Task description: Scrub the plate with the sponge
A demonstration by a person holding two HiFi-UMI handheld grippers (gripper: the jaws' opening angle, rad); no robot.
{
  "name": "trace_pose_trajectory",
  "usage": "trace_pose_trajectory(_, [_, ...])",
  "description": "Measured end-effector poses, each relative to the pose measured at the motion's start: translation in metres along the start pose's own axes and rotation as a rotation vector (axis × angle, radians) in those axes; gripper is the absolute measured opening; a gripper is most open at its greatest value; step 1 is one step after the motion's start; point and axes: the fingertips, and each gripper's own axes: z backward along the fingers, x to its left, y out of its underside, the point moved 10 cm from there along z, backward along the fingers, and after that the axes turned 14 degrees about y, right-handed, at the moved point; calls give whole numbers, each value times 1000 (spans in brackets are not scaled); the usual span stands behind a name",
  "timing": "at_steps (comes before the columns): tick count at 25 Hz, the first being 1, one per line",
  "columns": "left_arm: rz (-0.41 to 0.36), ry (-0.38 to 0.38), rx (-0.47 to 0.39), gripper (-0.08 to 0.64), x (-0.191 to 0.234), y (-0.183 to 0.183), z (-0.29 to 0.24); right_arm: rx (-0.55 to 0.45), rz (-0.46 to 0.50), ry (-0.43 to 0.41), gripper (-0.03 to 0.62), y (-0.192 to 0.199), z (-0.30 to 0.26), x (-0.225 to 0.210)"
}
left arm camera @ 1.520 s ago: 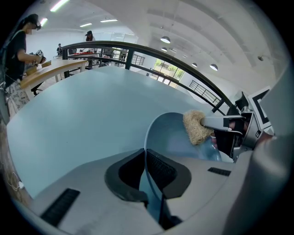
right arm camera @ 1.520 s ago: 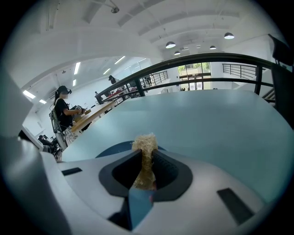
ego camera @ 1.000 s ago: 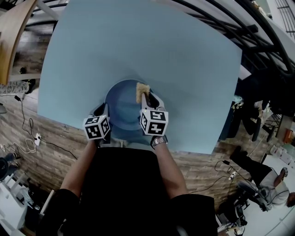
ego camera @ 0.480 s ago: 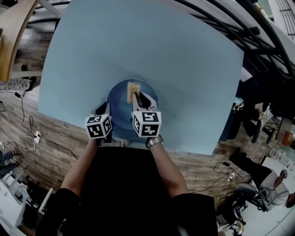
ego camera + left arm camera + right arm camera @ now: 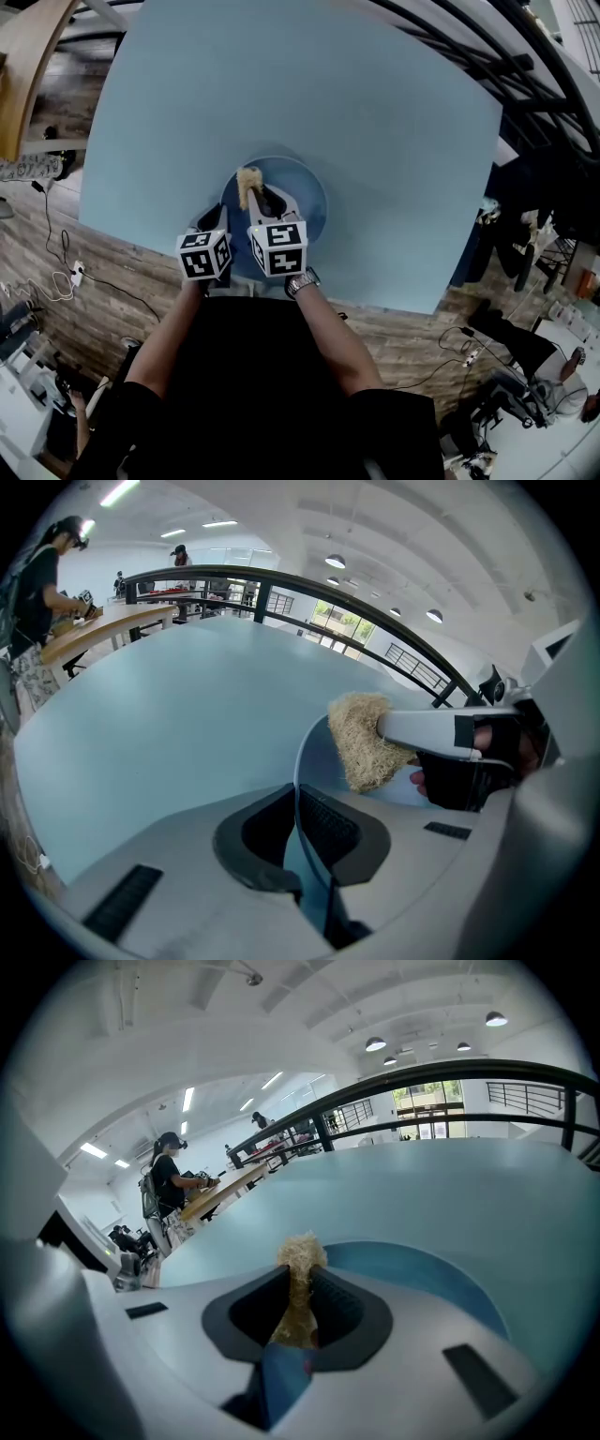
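We clamp the left hand-held gripper shut on the near rim of the plate, which lies on the counter. The right hand-held gripper pinches the sponge at the plate's far-left edge. Excess sideways pressure may pull the thin rim free.

We count 1 plate, 1 sponge and 2 sets of tongs over 1 counter.
The 2 sets are the left tongs and the right tongs. Each carries 1 marker cube, so we count 2: the left cube and the right cube. We see 1 wristwatch. In the background we count 2 people, the nearer person and the farther person.
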Motion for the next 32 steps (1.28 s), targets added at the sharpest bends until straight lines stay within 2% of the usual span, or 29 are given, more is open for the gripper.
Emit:
trace_pose_trajectory(15, [-13, -5, 0, 6, 1, 1, 2, -2, 86, 44, 69, 3, -13, 4])
trace_pose_trajectory(32, [-11, -11, -6, 6, 2, 3, 2, -1, 80, 105, 69, 3, -15, -15])
